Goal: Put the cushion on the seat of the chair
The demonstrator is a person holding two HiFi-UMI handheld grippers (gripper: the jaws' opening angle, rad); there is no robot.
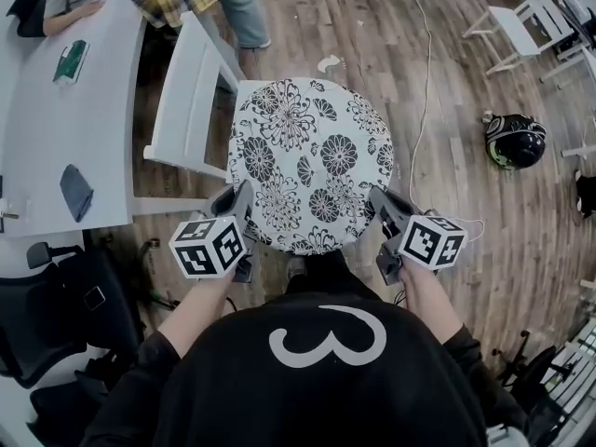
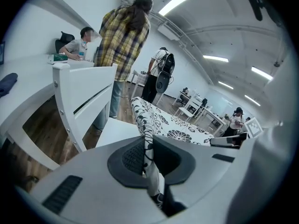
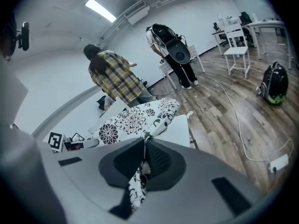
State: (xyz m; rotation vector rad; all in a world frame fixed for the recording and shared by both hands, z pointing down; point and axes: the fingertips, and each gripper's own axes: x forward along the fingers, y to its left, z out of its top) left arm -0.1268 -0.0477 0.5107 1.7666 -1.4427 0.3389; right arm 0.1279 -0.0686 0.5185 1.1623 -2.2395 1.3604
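White cushion (image 1: 312, 161), black floral print; white chair (image 1: 186, 101).

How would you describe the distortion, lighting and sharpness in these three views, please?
Head view: fisheye bows the floorboards; light is even, the cushion sharp. Left gripper view: black round vignette, ceiling lights blown out. Right gripper view: same vignette, wall bowed, the cushion's pinched edge slightly soft close up.

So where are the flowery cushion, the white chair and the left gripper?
cushion (image 1: 312, 161): head view, middle of its flowered top.
chair (image 1: 177, 110): head view, on its white backrest.
left gripper (image 1: 238, 198): head view, at its tips, shut on the cushion's edge.
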